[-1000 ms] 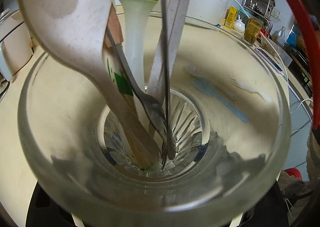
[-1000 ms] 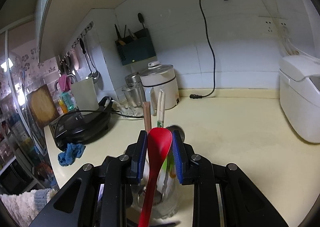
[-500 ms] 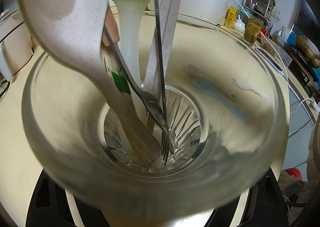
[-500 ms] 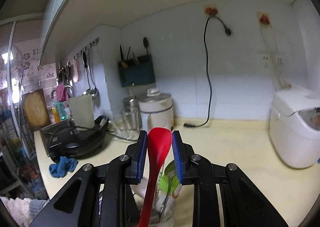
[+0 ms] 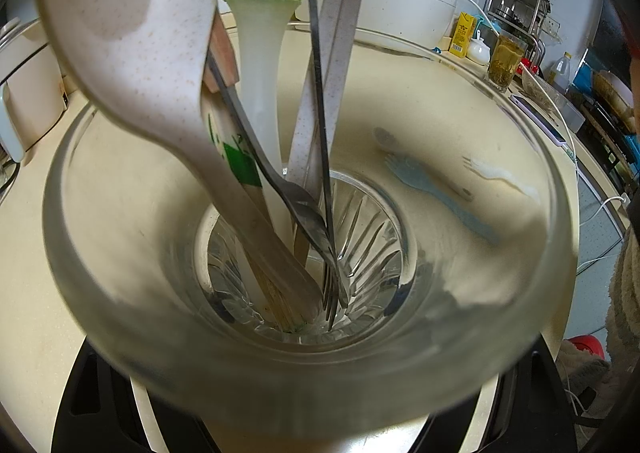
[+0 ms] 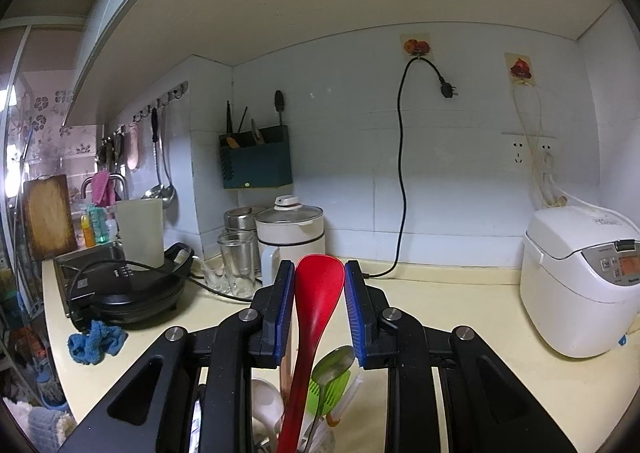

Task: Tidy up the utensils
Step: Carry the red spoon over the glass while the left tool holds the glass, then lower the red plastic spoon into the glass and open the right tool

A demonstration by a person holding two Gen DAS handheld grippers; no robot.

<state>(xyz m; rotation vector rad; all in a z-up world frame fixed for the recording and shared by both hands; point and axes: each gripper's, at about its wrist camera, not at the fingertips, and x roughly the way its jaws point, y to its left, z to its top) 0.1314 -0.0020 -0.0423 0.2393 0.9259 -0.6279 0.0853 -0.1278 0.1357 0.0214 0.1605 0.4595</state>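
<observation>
My right gripper (image 6: 319, 285) pinches the red spoon (image 6: 316, 317) by its bowl, handle hanging straight down toward the glass jar (image 5: 520, 333) directly beneath. The jar's mouth fills my left wrist view; the left gripper seems to clasp it (jaws hidden, so I cannot tell). I judge the move a plain vertical drop.
</observation>
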